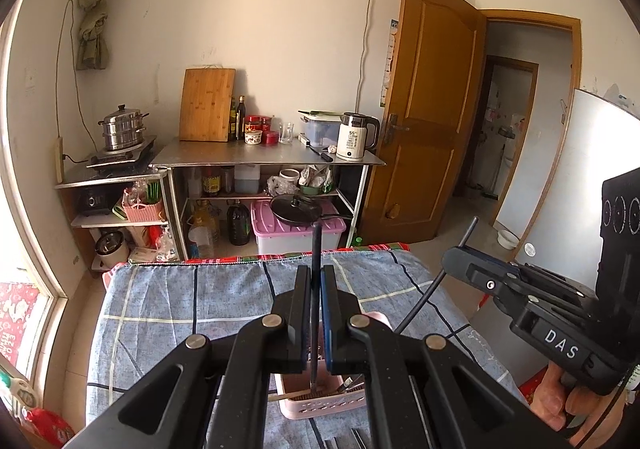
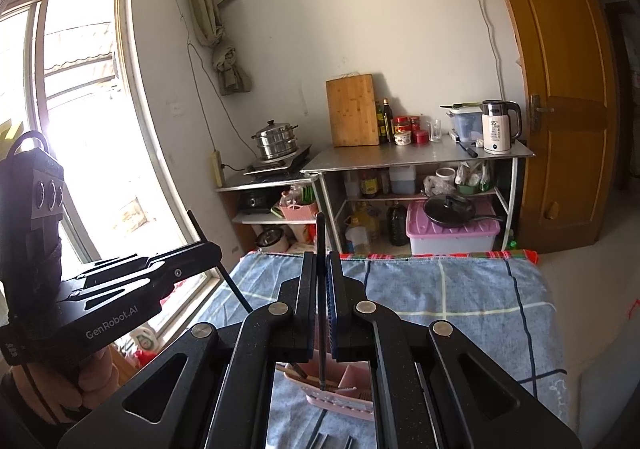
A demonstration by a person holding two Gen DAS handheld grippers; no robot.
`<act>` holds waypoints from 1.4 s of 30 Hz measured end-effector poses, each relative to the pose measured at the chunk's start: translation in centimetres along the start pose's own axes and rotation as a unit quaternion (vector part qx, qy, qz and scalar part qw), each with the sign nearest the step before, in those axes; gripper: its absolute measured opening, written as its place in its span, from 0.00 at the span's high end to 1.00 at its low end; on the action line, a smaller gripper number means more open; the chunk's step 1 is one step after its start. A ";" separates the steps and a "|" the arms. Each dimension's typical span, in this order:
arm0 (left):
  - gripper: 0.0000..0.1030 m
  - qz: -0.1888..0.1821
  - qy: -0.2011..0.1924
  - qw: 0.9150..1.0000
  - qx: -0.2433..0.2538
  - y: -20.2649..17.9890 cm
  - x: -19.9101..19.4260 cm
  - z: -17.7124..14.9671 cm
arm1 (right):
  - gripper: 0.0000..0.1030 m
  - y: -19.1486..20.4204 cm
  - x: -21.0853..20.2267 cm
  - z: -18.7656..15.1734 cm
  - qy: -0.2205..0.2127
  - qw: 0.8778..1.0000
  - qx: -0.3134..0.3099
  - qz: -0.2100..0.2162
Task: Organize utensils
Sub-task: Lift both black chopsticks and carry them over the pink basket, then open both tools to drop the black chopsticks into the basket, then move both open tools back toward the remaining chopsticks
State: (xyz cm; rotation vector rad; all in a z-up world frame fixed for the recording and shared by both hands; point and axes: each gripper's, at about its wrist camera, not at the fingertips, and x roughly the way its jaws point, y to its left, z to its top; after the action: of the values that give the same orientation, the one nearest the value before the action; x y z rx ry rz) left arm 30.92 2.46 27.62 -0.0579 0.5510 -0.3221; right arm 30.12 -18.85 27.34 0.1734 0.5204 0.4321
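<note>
A table draped in a blue checked cloth with a red plaid hem stands before a white-walled kitchen corner: steel shelving, bamboo cutting board, white kettle, wooden door. The left gripper pinches a thin dark chopstick upright; the right gripper likewise clamps another chopstick. Beneath both sits a pink slotted plastic utensil basket.

Both grippers clamped, side by side
</note>
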 end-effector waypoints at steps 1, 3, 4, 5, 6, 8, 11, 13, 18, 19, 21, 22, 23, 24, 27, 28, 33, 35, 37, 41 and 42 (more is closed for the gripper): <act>0.96 -0.001 0.002 1.000 -0.003 0.2 0.4 -0.3 | 0.96 -0.2 0.3 -0.2 0.002 1.000 0.002 -0.001; 0.96 -0.003 0.007 1.000 -0.007 0.7 1.0 -1.2 | 0.96 -0.4 1.0 -0.7 0.007 1.000 0.008 -0.001; 0.96 -0.003 0.010 1.000 -0.009 0.9 1.3 -1.5 | 0.96 -0.5 1.3 -1.0 0.011 1.000 0.010 -0.001; 0.96 -0.003 0.014 1.000 -0.012 1.1 1.6 -1.9 | 0.96 -0.5 1.6 -1.3 0.015 1.000 0.010 -0.002; 0.96 -0.003 0.018 1.000 -0.014 1.4 1.9 -2.1 | 0.96 -0.6 1.9 -1.7 0.020 1.000 0.012 -0.003; 0.96 -0.003 0.027 0.999 -0.017 1.7 2.4 -3.0 | 0.96 -0.8 2.4 -2.4 0.029 0.999 0.016 -0.003; 0.96 -0.001 0.038 0.999 -0.020 2.1 2.9 -4.3 | 0.96 -1.1 2.7 -3.5 0.043 0.999 0.021 -0.002; 0.96 0.001 0.043 0.999 -0.023 2.3 3.1 -5.1 | 0.95 -1.2 3.0 -4.1 0.052 0.998 0.024 -0.001; 0.95 0.006 0.050 0.998 -0.029 2.6 3.2 -6.3 | 0.95 -1.6 3.3 -5.3 0.072 0.997 0.032 0.002; 0.95 0.008 0.050 0.998 -0.029 2.6 3.1 -6.5 | 0.95 -1.6 3.3 -5.5 0.074 0.997 0.032 0.003; 0.91 0.010 0.052 0.998 -0.030 2.6 2.9 -6.9 | 0.94 -1.7 3.0 -5.8 0.076 0.997 0.032 0.001; 0.90 0.012 0.052 0.998 -0.030 2.6 2.8 -7.0 | 0.93 -1.8 2.9 -6.0 0.076 0.997 0.032 -0.001; 0.89 0.015 0.051 0.998 -0.030 2.6 2.6 -7.2 | 0.93 -1.8 2.8 -6.0 0.076 0.997 0.033 0.000; 0.89 0.017 0.050 0.998 -0.029 2.5 2.4 -7.4 | 0.91 -1.8 2.5 -6.1 0.076 0.997 0.034 0.000; 0.88 0.019 0.045 0.998 -0.030 2.5 1.5 -8.1 | 0.89 -2.0 1.6 -6.5 0.070 0.997 0.036 -0.001; 0.88 0.021 0.042 0.998 -0.029 2.3 1.1 -8.4 | 0.89 -2.0 1.3 -6.6 0.068 0.997 0.036 0.000; 0.88 0.017 0.036 0.999 -0.029 1.7 -0.7 -10.5 | 0.89 -1.5 -0.6 -7.9 0.057 0.998 0.025 -0.009; 0.88 0.017 0.036 0.999 -0.033 1.6 -1.4 -11.9 | 0.89 -1.3 -1.2 -8.5 0.055 0.998 0.021 -0.010; 0.88 0.014 0.042 0.998 -0.035 1.3 -1.7 -13.5 | 0.89 -1.3 -2.0 -9.7 0.054 0.998 0.026 -0.012; 0.88 0.004 0.084 0.996 -0.040 0.6 -1.0 -17.9 | 0.89 -1.6 -2.0 -12.3 0.078 0.996 0.032 -0.014; 0.88 0.003 0.095 0.995 -0.040 0.5 -0.7 -19.0 | 0.89 -1.8 -1.7 -13.4 0.095 0.995 0.036 -0.016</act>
State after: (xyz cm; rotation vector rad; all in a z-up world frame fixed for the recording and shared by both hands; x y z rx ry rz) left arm 20.53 3.75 11.72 -0.1044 0.7528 -0.3002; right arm 22.57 -20.47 16.17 0.1948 0.7254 0.4009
